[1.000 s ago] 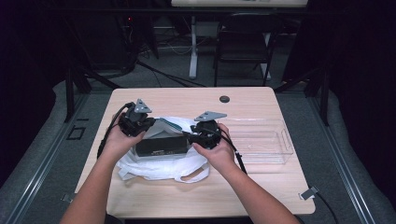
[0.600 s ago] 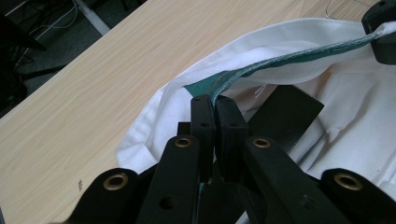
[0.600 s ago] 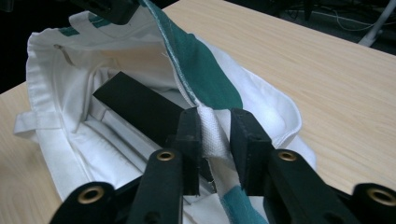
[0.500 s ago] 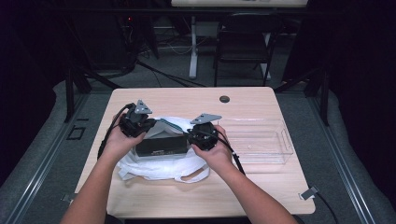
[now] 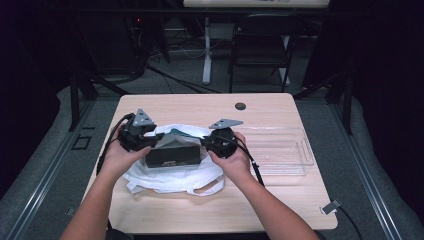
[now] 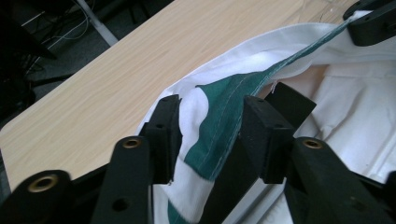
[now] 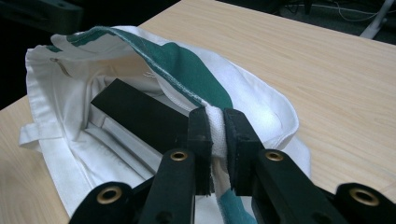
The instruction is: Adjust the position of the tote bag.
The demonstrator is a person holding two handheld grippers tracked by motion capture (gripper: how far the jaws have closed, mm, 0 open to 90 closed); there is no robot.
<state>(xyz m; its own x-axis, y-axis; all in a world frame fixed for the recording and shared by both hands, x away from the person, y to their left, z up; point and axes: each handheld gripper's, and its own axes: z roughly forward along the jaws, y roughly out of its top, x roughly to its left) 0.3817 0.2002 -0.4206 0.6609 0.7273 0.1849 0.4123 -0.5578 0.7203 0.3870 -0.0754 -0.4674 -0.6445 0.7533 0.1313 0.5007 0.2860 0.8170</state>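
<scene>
A white cloth bag (image 5: 172,176) with a green stripe lies open on the table, and a black box (image 5: 172,156) sits in its mouth. My left gripper (image 5: 144,139) is at the bag's left rim. Its jaws have just been opening and now stand apart, with the green-striped rim (image 6: 219,126) loose between them (image 6: 212,112). The box's corner (image 6: 292,100) shows just beyond. My right gripper (image 5: 214,142) is at the bag's right rim. Its jaws have just been closing and now pinch the white hem (image 7: 215,122), with the box (image 7: 140,114) just to the left inside the bag (image 7: 254,102).
A clear plastic tray (image 5: 280,150) lies on the table to the right of the right hand. A small dark round disc (image 5: 240,106) sits near the far edge. Bare wooden tabletop (image 5: 200,210) runs along the near side. A chair (image 5: 260,45) stands beyond the table.
</scene>
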